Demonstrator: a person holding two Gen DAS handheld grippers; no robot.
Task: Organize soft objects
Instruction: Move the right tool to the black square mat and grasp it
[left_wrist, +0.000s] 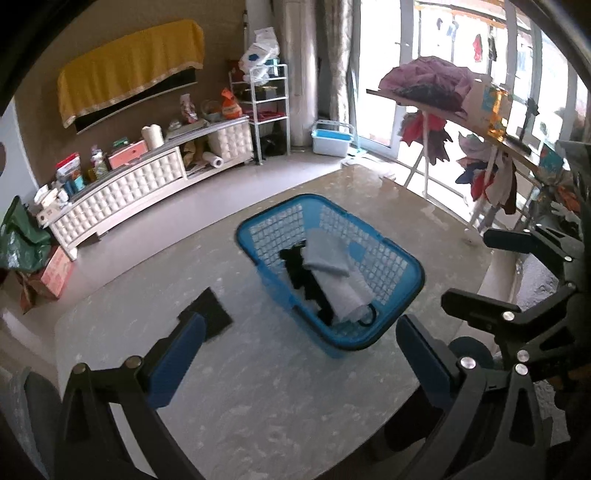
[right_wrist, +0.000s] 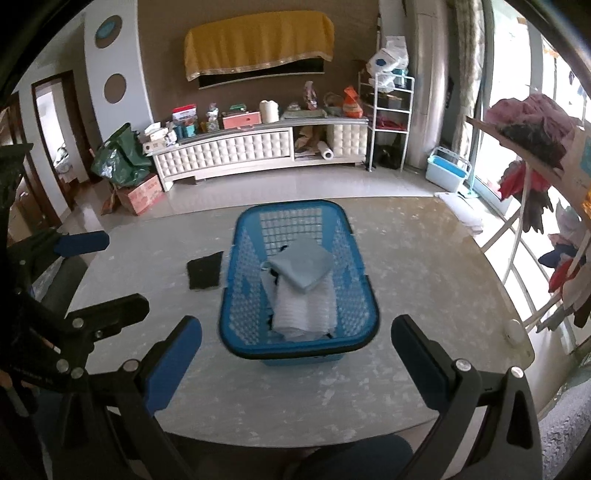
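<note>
A blue plastic basket (left_wrist: 406, 254) (right_wrist: 295, 205) stands on the marbled table (right_wrist: 295, 398). Inside it a folded grey-blue cloth (left_wrist: 325, 254) (right_wrist: 299, 266) lies on a folded white cloth (left_wrist: 349, 295) (right_wrist: 303, 310), with a black item (left_wrist: 301, 277) beside them. A flat black cloth (left_wrist: 210, 314) (right_wrist: 205, 271) lies on the table left of the basket. My left gripper (left_wrist: 299, 354) (right_wrist: 92, 275) is open and holds nothing, hovering near the basket's near-left side. My right gripper (right_wrist: 297, 360) (left_wrist: 498, 273) is also open with nothing in it, above the basket's near end.
A white TV cabinet (right_wrist: 229, 151) with clutter lines the far wall, a green bag (right_wrist: 120, 157) and a cardboard box (right_wrist: 142, 194) to its left. A metal shelf (right_wrist: 391, 110) and a blue-white bin (right_wrist: 445, 168) stand farther right. A drying rack with clothes (right_wrist: 535, 155) crowds the table's right side.
</note>
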